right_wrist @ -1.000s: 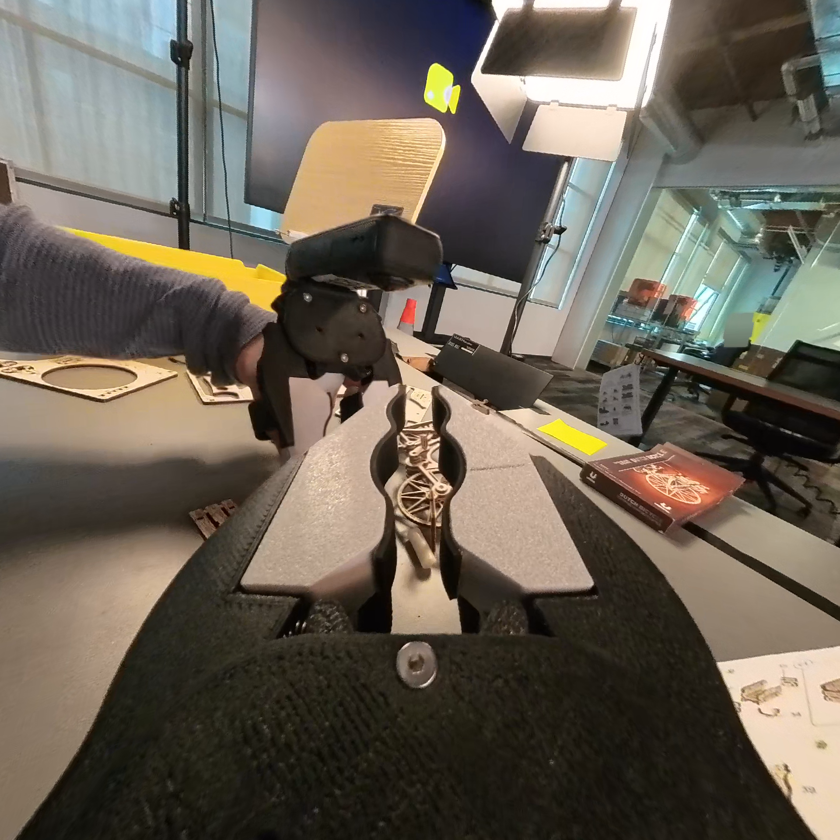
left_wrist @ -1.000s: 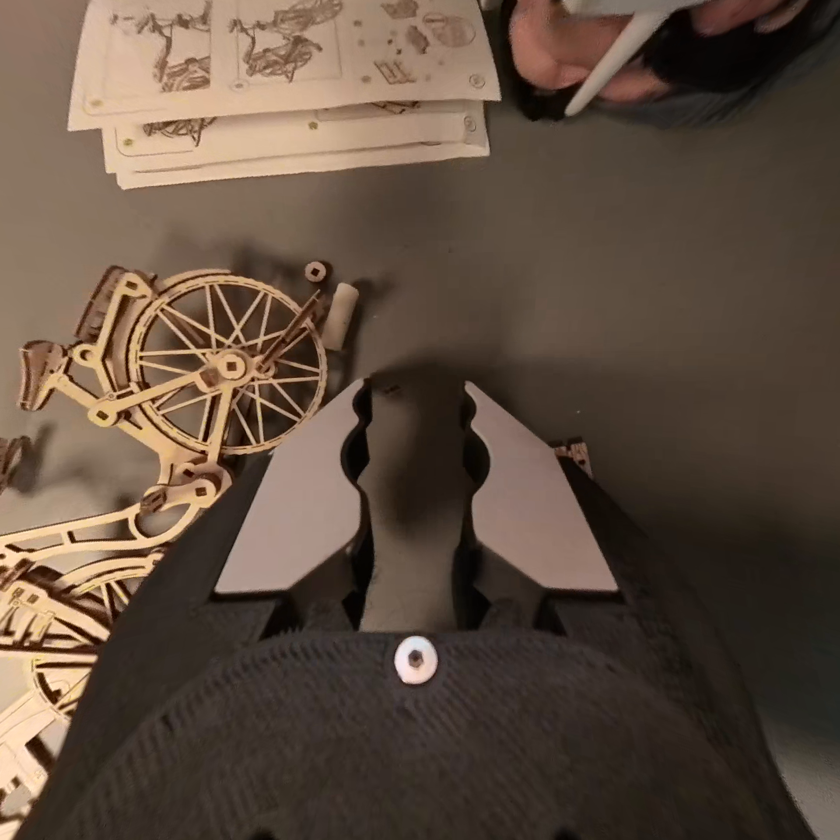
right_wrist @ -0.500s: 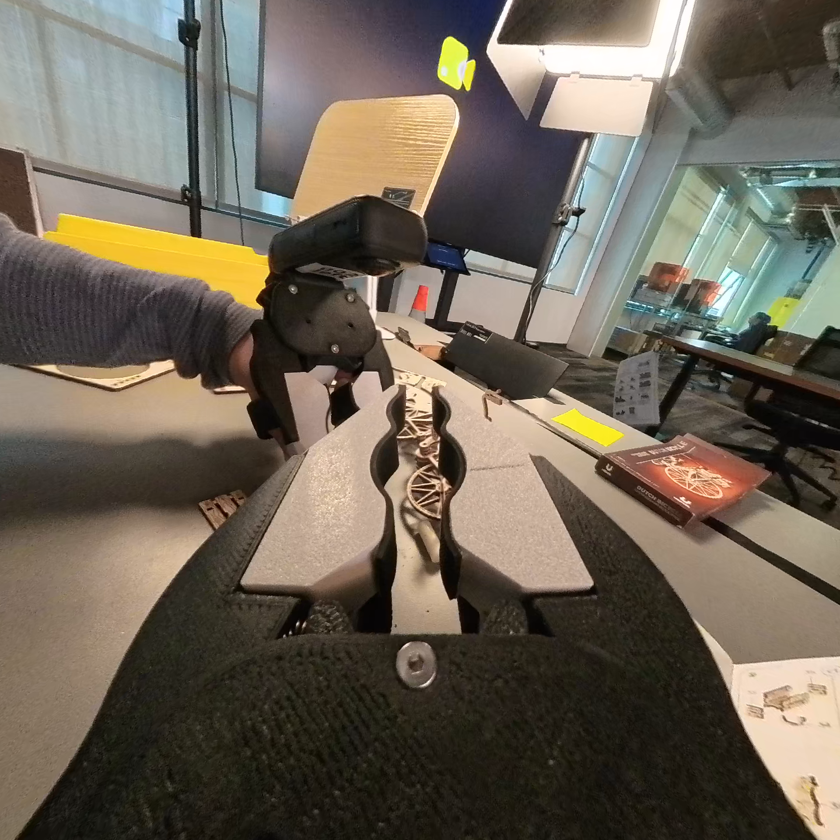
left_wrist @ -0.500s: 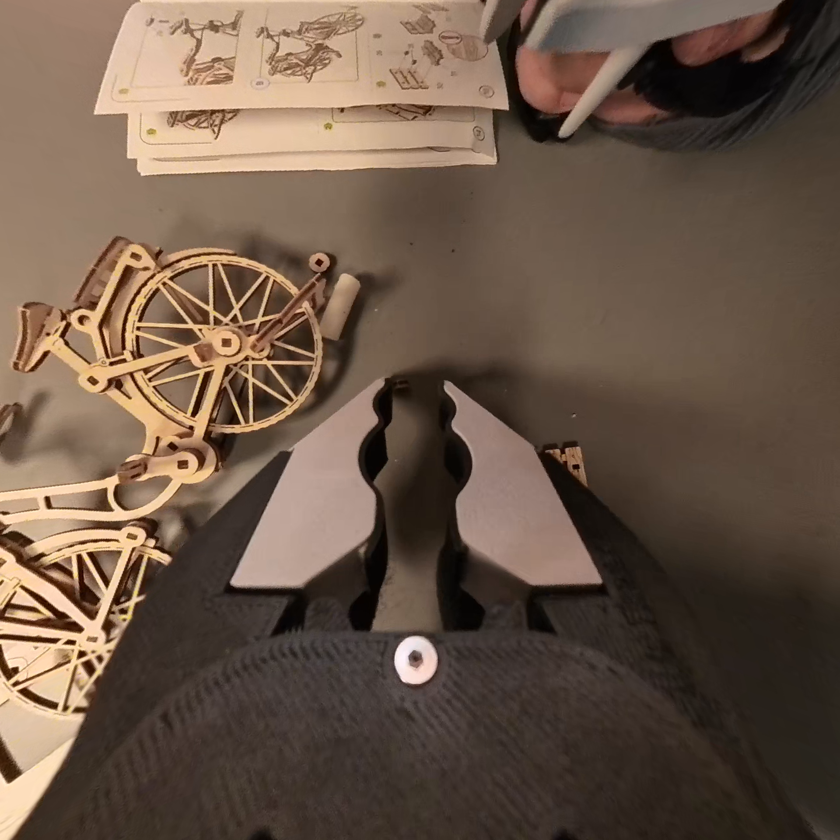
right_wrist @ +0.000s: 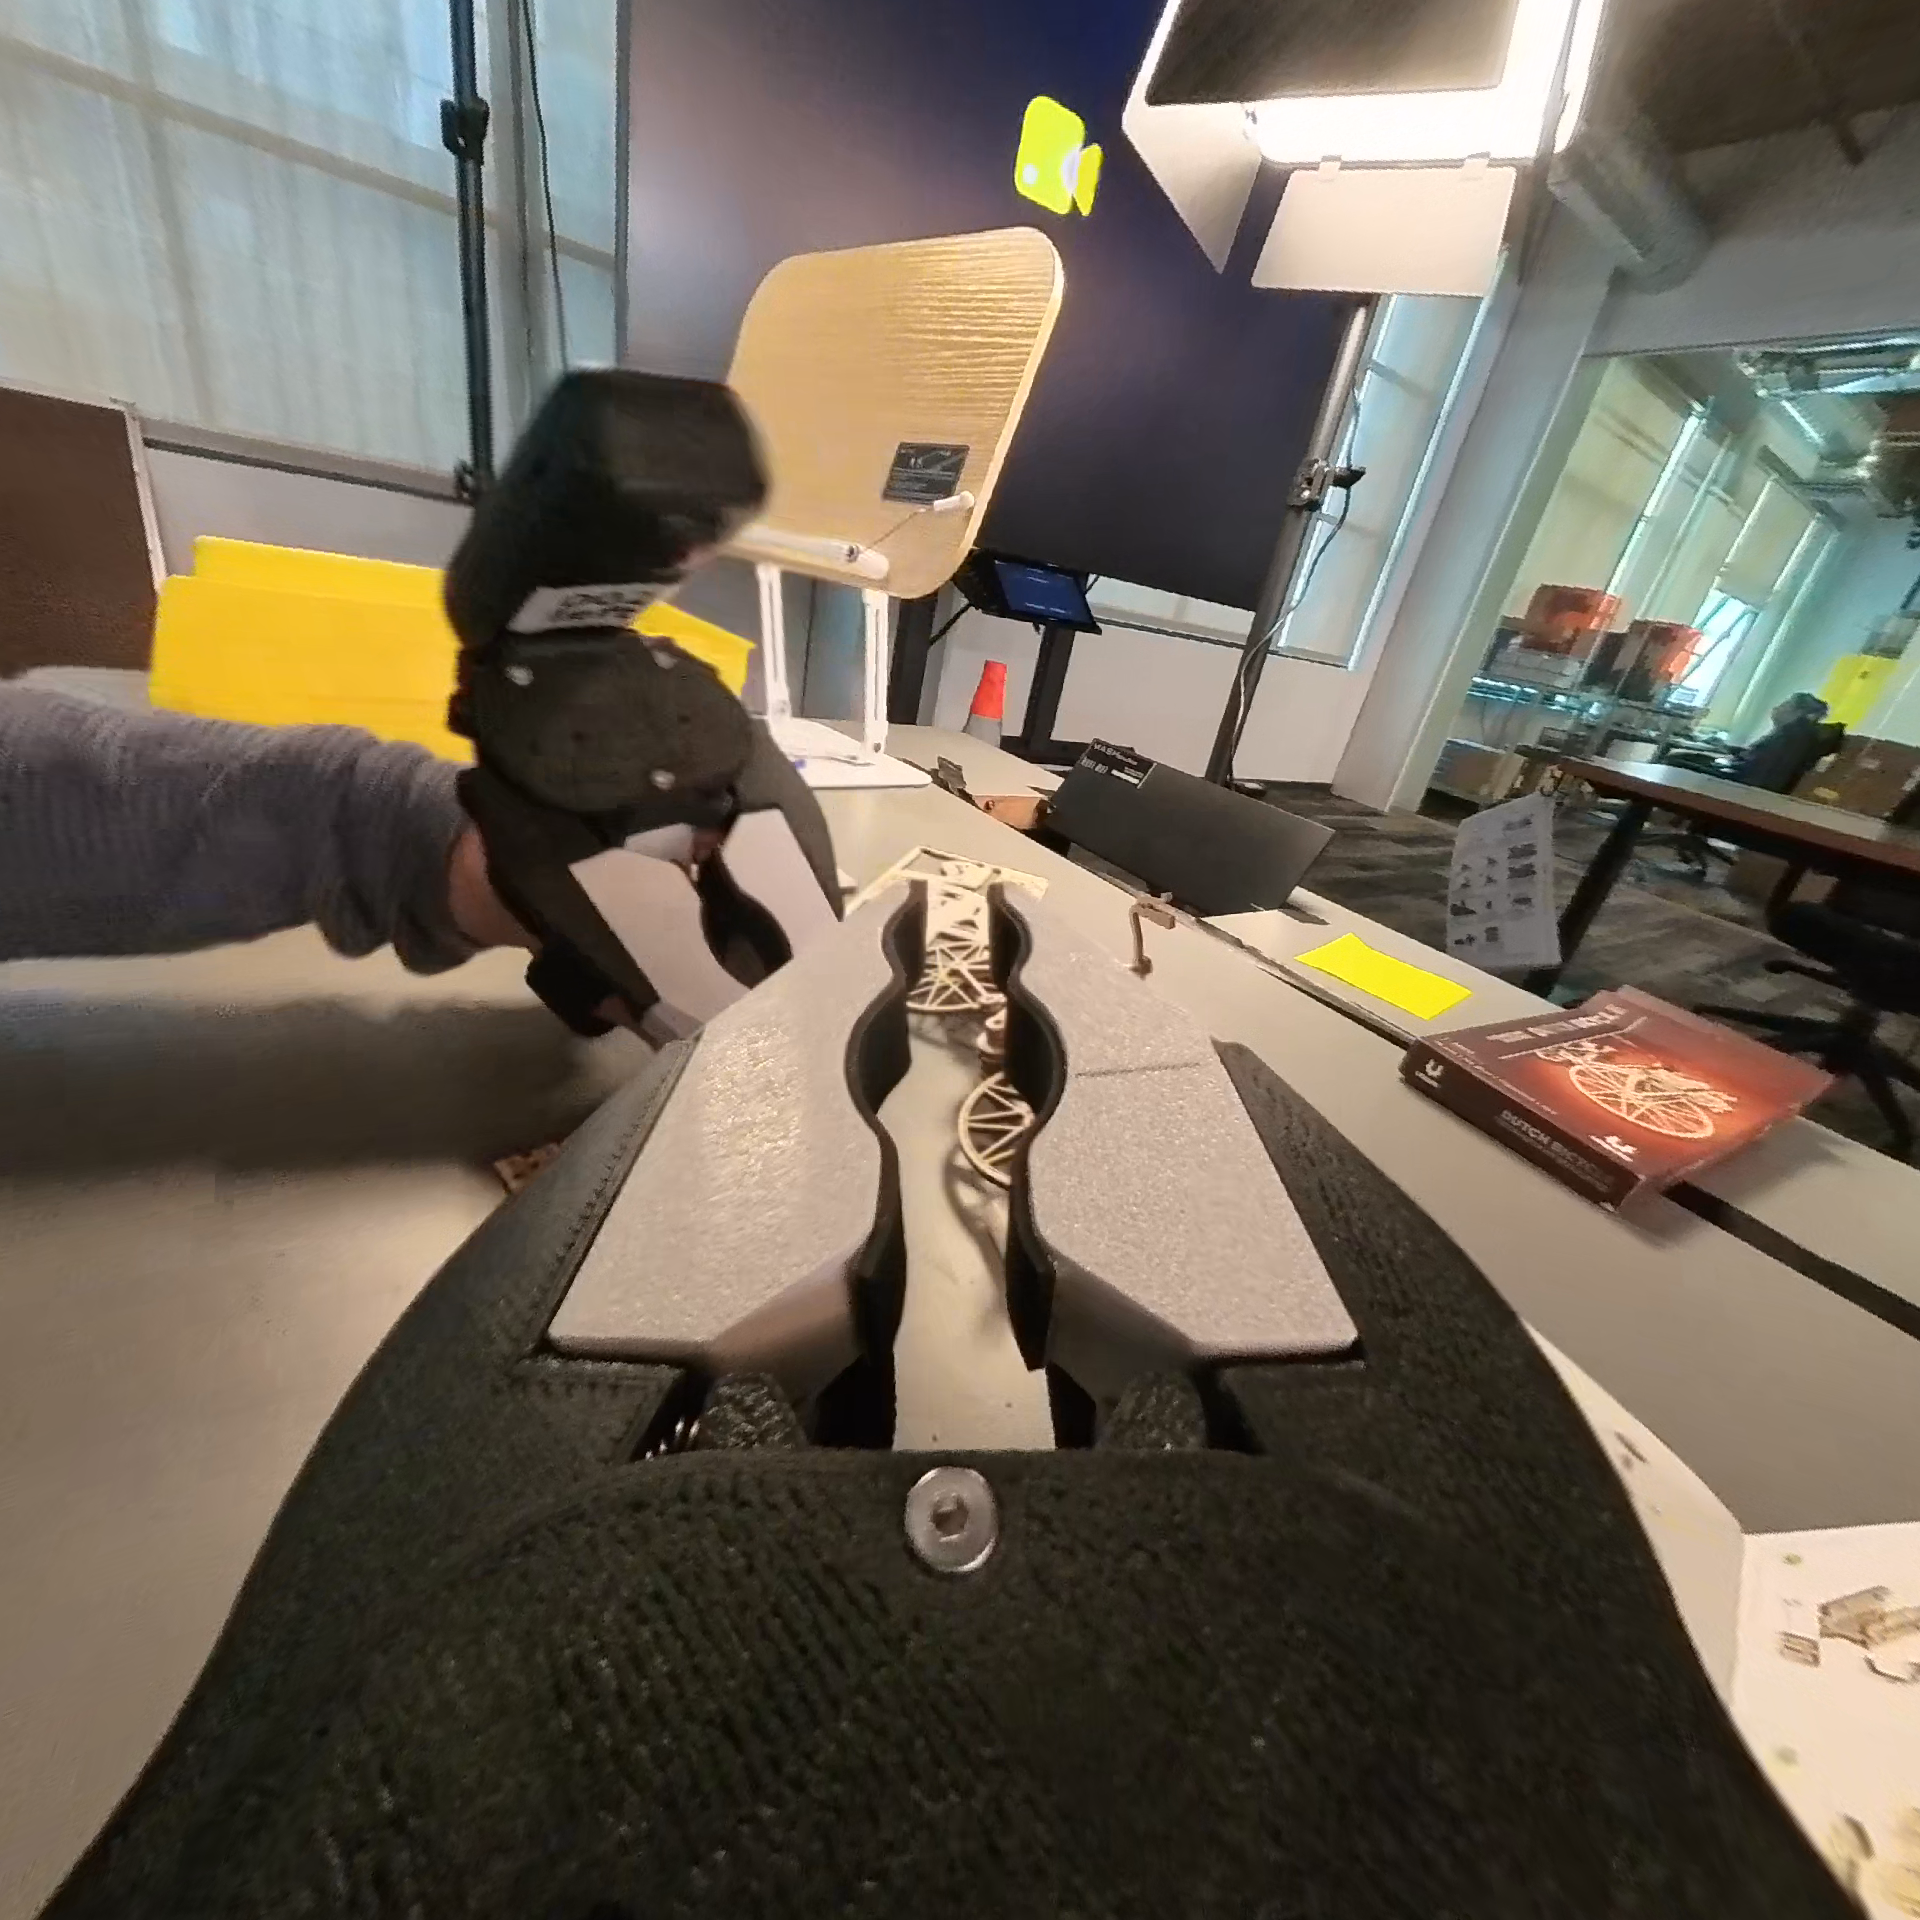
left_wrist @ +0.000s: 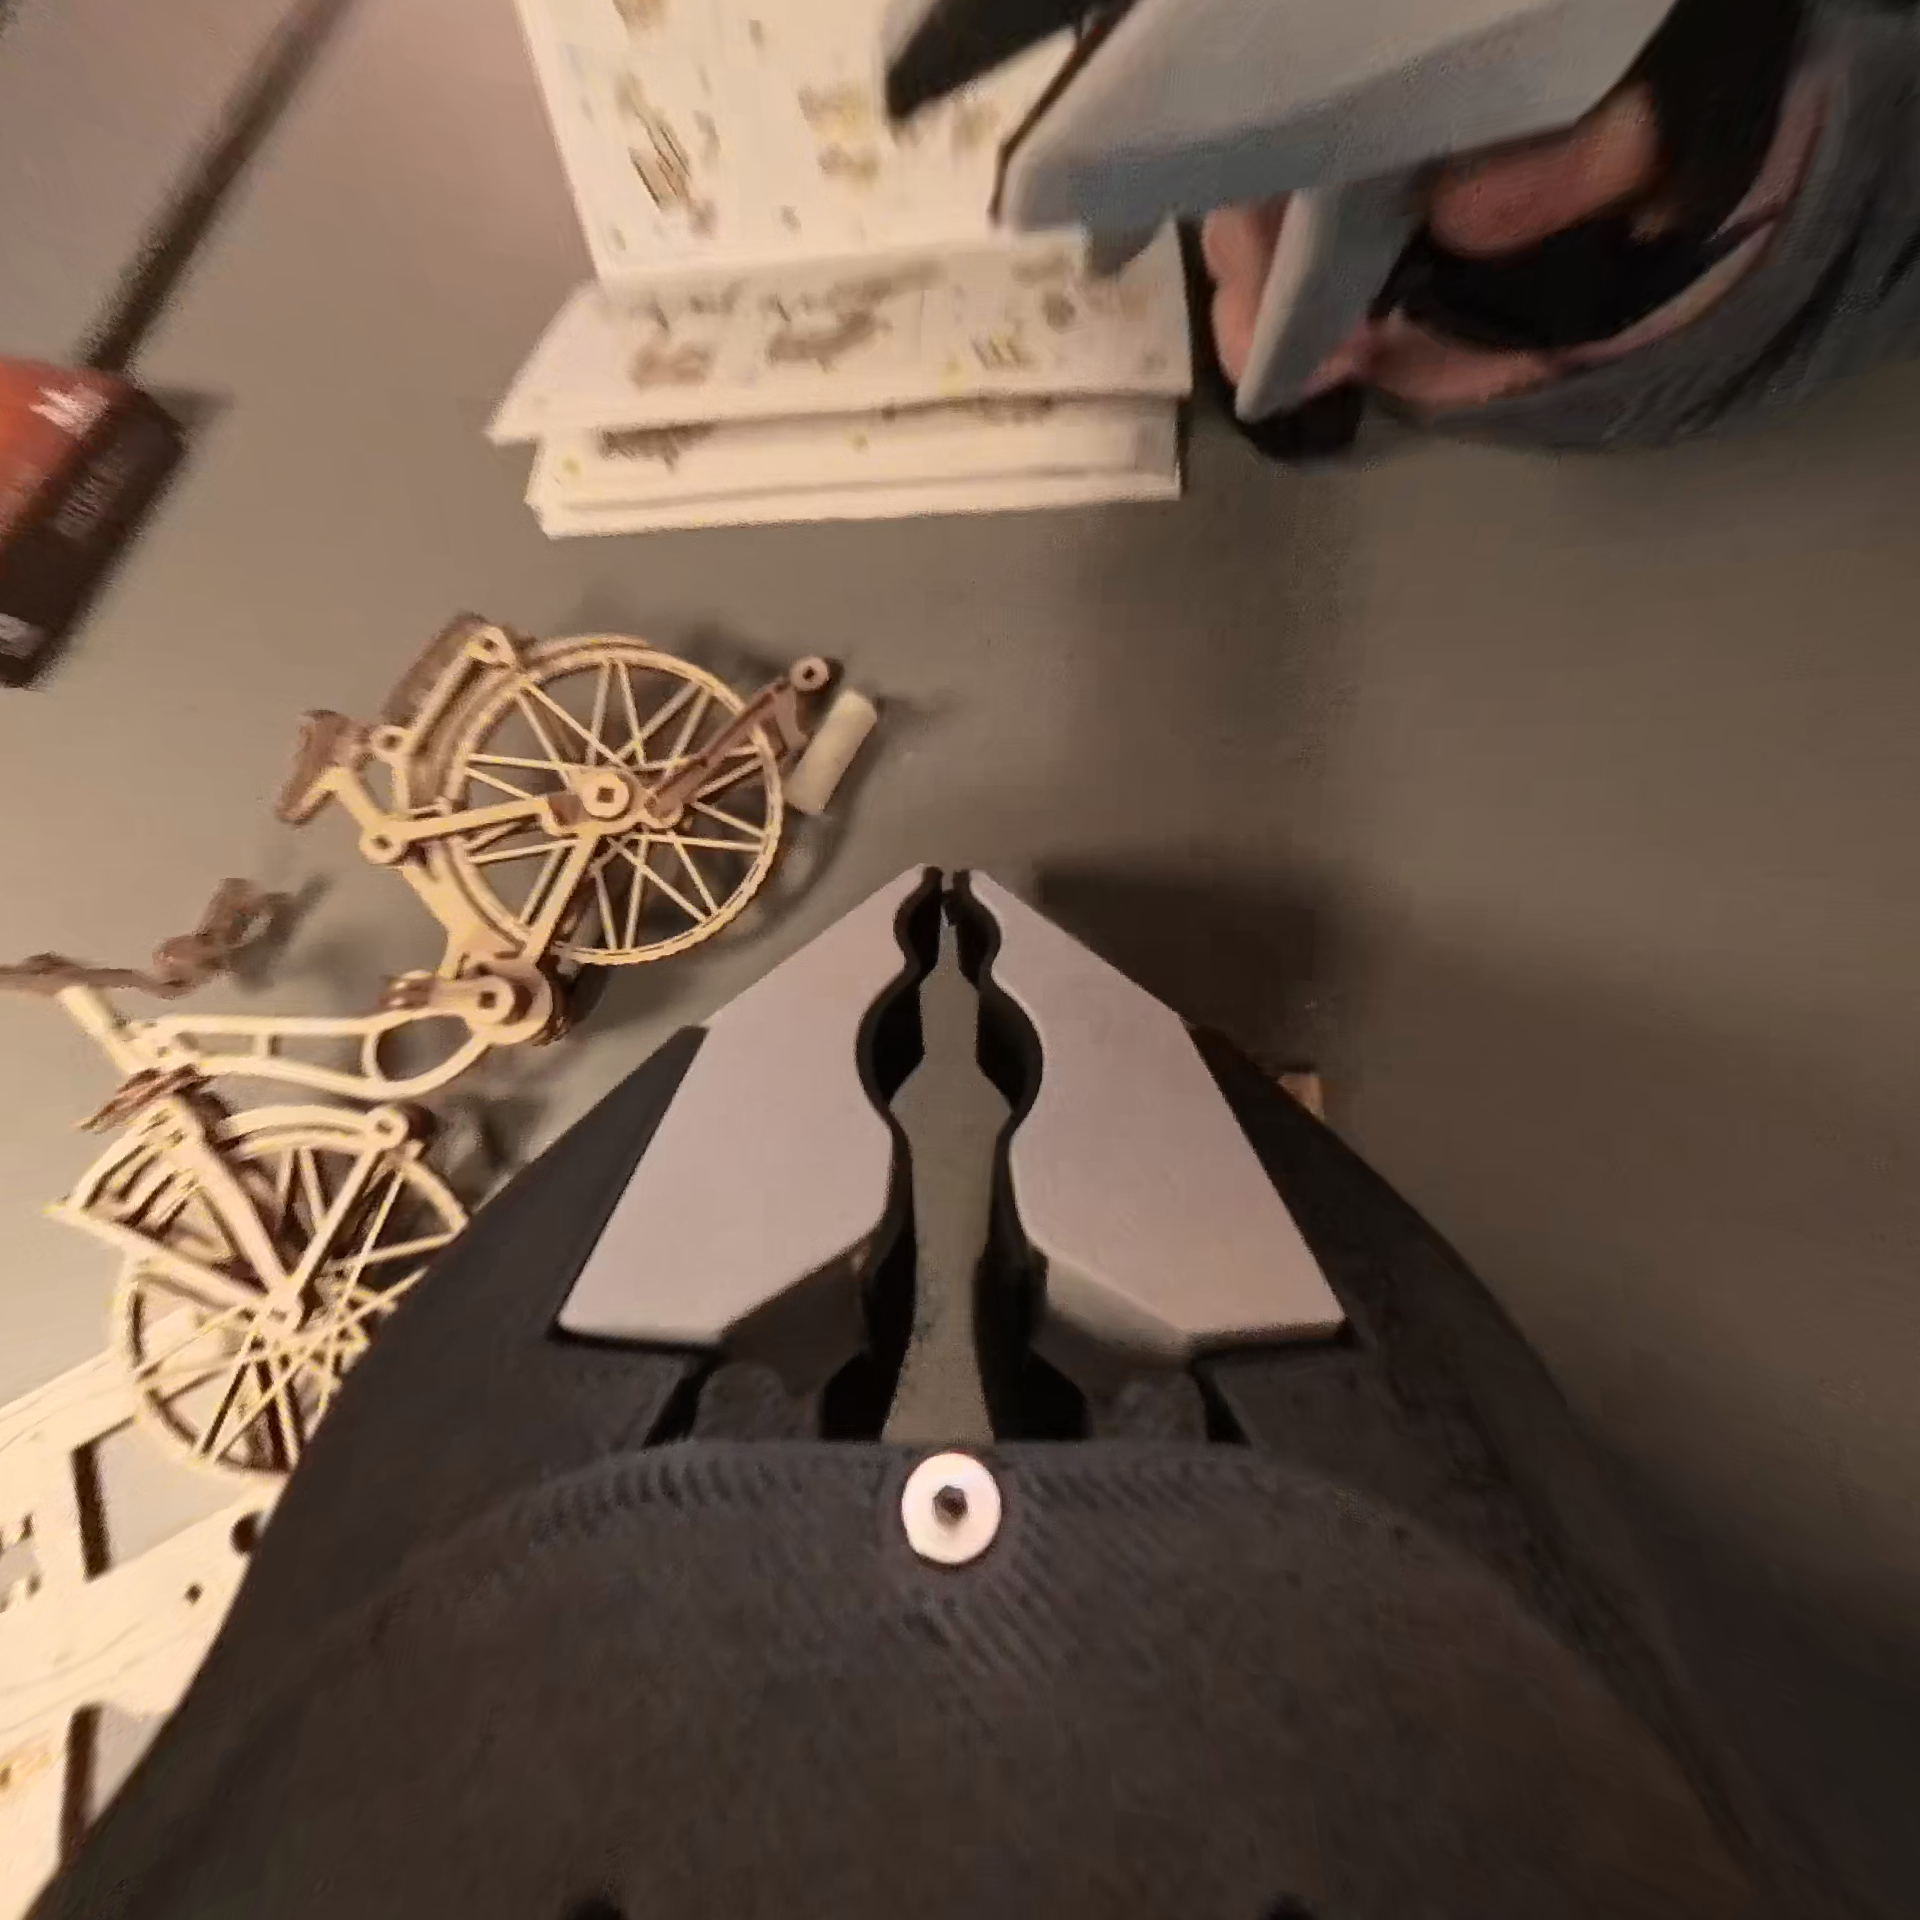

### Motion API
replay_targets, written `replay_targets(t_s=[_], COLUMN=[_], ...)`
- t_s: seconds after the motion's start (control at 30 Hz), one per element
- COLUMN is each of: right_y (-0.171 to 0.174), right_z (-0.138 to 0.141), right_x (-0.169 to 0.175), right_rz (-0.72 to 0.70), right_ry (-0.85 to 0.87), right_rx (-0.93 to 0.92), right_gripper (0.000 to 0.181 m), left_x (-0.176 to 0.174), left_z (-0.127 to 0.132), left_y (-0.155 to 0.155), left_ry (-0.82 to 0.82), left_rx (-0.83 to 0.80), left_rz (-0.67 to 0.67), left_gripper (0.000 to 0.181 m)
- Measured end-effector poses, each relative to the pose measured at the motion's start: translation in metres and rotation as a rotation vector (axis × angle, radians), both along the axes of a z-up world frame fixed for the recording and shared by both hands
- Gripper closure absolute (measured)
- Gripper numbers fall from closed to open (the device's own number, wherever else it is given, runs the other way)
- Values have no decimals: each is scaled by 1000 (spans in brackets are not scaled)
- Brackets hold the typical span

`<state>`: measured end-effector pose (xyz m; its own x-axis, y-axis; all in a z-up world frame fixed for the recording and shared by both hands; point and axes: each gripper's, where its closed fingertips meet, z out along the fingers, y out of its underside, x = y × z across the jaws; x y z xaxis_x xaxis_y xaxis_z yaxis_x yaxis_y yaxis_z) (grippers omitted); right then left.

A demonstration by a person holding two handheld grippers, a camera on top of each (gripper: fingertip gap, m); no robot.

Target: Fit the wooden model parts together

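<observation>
Your left tongs were closed, the tips all but touching with nothing visible between them, and they hung over bare grey bench. The wooden bicycle model lay flat on the bench at about nine to ten o'clock from those tips. Its nearer wheel sat just beside them, and its second wheel lay farther down toward eight o'clock. A small pale cylinder lay just beside the nearer wheel's rim, at eleven o'clock from the tips. A stack of instruction sheets lay at twelve o'clock, well apart from the model, and a dark red box sat near the left edge at ten o'clock. A small wooden piece peeked out beside the right finger at three o'clock.

Your right tongs stood slightly open and held nothing. They pointed low along the bench, with the bicycle model showing through the gap between the fingers. A flat wooden parts sheet lay just past the model. Your left tongs showed at ten o'clock there, blurred, tips down close to the bench. The red box lay at three o'clock.
</observation>
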<state>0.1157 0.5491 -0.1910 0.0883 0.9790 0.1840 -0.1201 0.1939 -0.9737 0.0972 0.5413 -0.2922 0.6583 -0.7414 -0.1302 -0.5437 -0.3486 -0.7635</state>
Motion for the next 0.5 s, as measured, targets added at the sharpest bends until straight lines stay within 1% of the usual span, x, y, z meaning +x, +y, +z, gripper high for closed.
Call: replay_targets(t_s=[0.07,0.13,0.2,0.3,0.37,0.4,0.43,0.5], right_y=[-2,-3,-7,-12,-15,-16,-16,-17], right_z=[0,-1,-3,-5,-6,-6,-6,-7], right_x=[-1,-2,-4,-6,-7,-7,-7,-7], right_rz=[12,6,11,17,22,23,24,28], right_ry=[-1,-13,-29,-46,-53,-55,-56,-60], right_rx=[-1,16,36,77,93,99,102,100], right_gripper=[172,172,172,172,172,172,172,172], left_x=[0,-8,-13,-40,-51,-54,-55,-62], left_z=[9,6,2,-8,-15,-17,-17,-17], left_y=[-9,-18,-30,-41,-52,-57,-61,-68], left_ry=[-16,11,22,122,149,144,121,105], left_rx=[72,69,32,-46,-123,-154,-176,-202], left_rz=[46,120,145,225,220,222,223,262], left_gripper=[180,180,180,180,180,173,171,159])
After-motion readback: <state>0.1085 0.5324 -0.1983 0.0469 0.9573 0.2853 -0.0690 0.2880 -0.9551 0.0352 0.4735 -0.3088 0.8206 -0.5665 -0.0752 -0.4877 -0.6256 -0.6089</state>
